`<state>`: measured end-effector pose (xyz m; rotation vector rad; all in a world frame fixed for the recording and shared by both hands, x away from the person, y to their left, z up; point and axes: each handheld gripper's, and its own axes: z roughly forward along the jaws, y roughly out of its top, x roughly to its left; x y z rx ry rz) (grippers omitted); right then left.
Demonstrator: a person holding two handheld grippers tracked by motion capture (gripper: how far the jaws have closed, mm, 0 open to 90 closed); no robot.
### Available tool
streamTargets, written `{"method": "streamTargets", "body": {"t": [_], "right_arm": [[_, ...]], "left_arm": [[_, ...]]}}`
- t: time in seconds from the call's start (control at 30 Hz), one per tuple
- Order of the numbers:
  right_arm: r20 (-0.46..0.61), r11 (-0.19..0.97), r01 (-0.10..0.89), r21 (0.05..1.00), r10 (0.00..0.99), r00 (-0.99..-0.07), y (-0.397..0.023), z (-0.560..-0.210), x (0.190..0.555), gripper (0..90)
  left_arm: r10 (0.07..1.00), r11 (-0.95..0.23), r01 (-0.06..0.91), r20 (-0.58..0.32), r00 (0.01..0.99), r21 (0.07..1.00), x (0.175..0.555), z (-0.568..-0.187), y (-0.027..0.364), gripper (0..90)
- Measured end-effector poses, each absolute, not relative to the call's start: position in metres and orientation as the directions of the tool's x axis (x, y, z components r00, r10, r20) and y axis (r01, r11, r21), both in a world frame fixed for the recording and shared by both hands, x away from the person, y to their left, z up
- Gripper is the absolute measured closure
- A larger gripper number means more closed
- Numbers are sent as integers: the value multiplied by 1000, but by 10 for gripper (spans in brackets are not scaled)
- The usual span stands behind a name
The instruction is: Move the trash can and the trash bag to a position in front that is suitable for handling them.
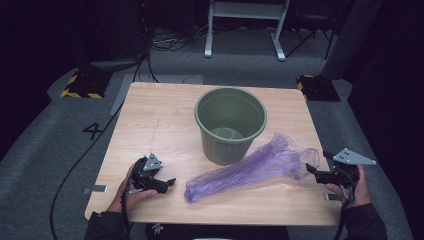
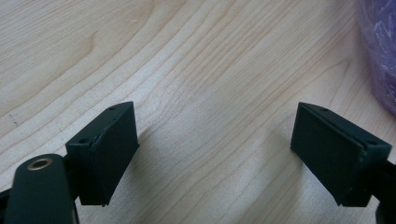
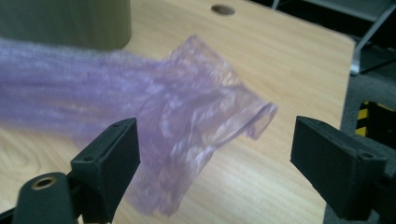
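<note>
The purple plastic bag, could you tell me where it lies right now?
In the high view the purple plastic bag lies on the table, just in front of the green bucket, between the left tongs and the right tongs.

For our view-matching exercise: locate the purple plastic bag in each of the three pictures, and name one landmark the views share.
High view: the bag lies on the table, front right of the pot.
Left gripper view: a strip of it at the right edge.
Right gripper view: its crumpled end lies centre, between and beyond the open claw.
Shared landmark: the light wood table.
</note>
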<state>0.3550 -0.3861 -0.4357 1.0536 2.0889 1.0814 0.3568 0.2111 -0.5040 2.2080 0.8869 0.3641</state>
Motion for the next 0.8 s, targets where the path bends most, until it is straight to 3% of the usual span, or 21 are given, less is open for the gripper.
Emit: {"method": "streamTargets", "body": {"t": [0.37,0.8], "right_arm": [[-116,355,339,871,820,-561,-370,-422,357,164],[-117,412,324,852,752,-648,-320,-423,371,162]], "left_arm": [[694,-501,490,-8,720,713,357,-504,211,143],[693,-502,490,-7,721,712,357,-504,211,143]]}}
